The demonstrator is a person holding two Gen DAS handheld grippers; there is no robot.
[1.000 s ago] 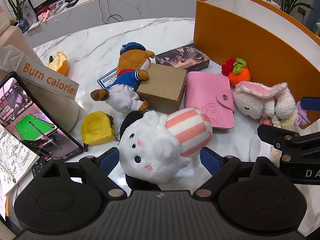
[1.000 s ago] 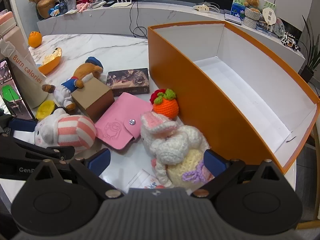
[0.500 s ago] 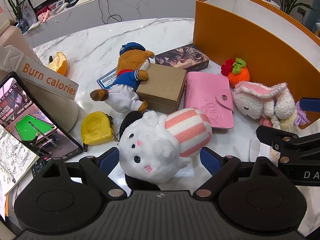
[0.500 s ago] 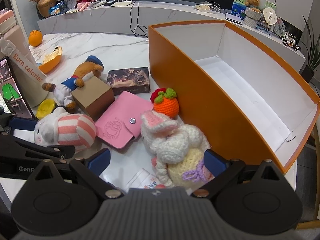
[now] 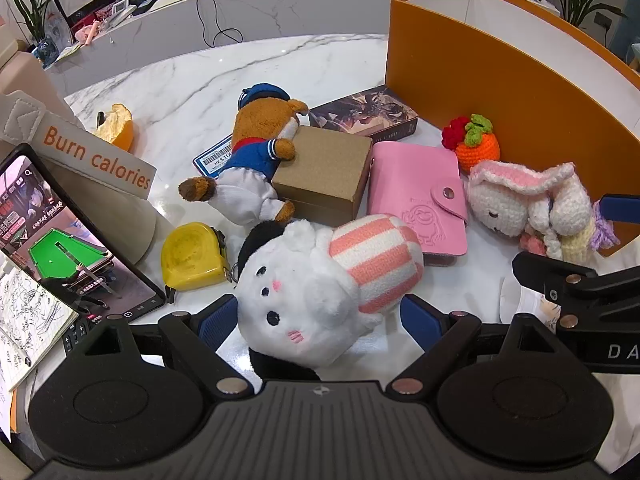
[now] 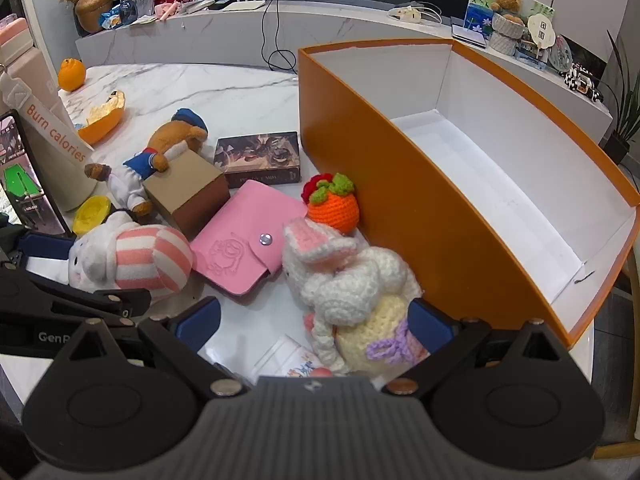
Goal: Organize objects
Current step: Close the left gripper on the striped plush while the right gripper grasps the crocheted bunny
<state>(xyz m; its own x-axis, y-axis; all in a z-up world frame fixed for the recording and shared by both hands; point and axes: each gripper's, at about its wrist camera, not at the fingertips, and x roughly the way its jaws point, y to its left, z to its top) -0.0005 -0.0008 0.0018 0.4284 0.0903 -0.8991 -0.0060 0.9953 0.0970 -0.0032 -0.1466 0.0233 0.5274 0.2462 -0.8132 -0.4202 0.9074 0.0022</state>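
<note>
My left gripper [image 5: 319,320] is open, its fingers straddling a white plush with a pink-striped body [image 5: 320,280] that lies on the marble table. My right gripper [image 6: 316,322] is also open around a crocheted white rabbit [image 6: 348,280], which sits closer to the right finger. The rabbit lies against the outer wall of a large orange box [image 6: 440,220] with a bare white inside. Between the two toys lie a pink snap wallet [image 6: 240,256], a crocheted carrot [image 6: 334,208], a brown cardboard box [image 5: 324,168], a sailor bear [image 5: 256,148] and a dark boxed set [image 5: 364,114].
A yellow tape measure [image 5: 192,256], a lit tablet [image 5: 60,232] and a cream bottle with a "Burn calories" strap [image 5: 96,160] crowd the left. Orange peel [image 6: 102,116] and a whole orange [image 6: 72,75] lie farther back. A printed card [image 6: 292,354] lies under my right gripper.
</note>
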